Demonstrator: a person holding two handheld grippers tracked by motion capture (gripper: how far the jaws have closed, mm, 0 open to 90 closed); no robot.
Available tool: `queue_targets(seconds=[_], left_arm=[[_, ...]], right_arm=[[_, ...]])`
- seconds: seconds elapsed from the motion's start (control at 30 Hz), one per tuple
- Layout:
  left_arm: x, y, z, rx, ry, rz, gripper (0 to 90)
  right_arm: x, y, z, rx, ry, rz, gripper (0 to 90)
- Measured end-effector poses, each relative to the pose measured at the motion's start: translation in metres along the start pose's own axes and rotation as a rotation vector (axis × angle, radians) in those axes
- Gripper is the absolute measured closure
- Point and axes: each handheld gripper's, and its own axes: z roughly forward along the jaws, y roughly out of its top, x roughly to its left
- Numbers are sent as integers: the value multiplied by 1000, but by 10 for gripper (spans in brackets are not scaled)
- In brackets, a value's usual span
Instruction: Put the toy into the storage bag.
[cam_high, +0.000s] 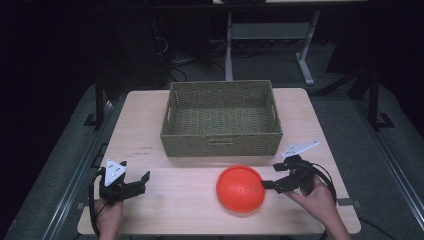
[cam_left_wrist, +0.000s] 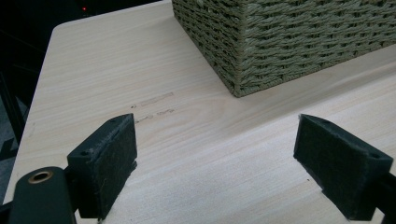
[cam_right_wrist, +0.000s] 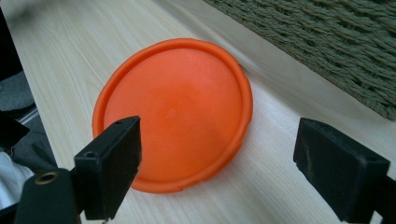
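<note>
An orange round plate (cam_high: 240, 188) lies on the wooden table (cam_high: 145, 120), in front of a woven basket (cam_high: 220, 120). My right gripper (cam_high: 271, 176) is open at the plate's right edge. In the right gripper view the plate (cam_right_wrist: 182, 93) lies just ahead of the open right gripper (cam_right_wrist: 218, 135), partly behind its left jaw; nothing is held. My left gripper (cam_high: 141, 184) stands open near the table's front left, well apart from the plate. Bare table (cam_left_wrist: 116, 70) lies between the jaws of the left gripper (cam_left_wrist: 217, 140), with the basket's corner (cam_left_wrist: 289, 37) beyond.
The basket looks empty inside and takes up the table's middle and back. Its wall (cam_right_wrist: 336, 46) runs close to the plate's far side. Faint printed marks (cam_left_wrist: 154, 105) sit on the wood left of the basket. Dark floor and desk legs (cam_high: 305, 60) lie beyond the table.
</note>
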Motion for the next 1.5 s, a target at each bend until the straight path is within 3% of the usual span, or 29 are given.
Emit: queue_targets(seconds=[0.17, 0.73, 0.83, 1.2, 1.37, 1.5], left_arm=[[-1, 0, 0, -3, 0, 11, 128], [-2, 1, 0, -5, 3, 12, 128], [-3, 1, 0, 1, 4, 25, 128], [-1, 0, 0, -1, 4, 14, 128], [-1, 0, 0, -2, 5, 14, 128], [-2, 0, 0, 1, 2, 18, 128]], right_arm=[[0, 7, 7, 17, 18, -3, 149], [3, 26, 29, 92, 13, -38, 161], [1, 27, 34, 110, 11, -36, 199], [-12, 26, 54, 211, -5, -2, 275], [-12, 25, 58, 224, -22, -10, 318], [-15, 24, 59, 239, -14, 16, 338]])
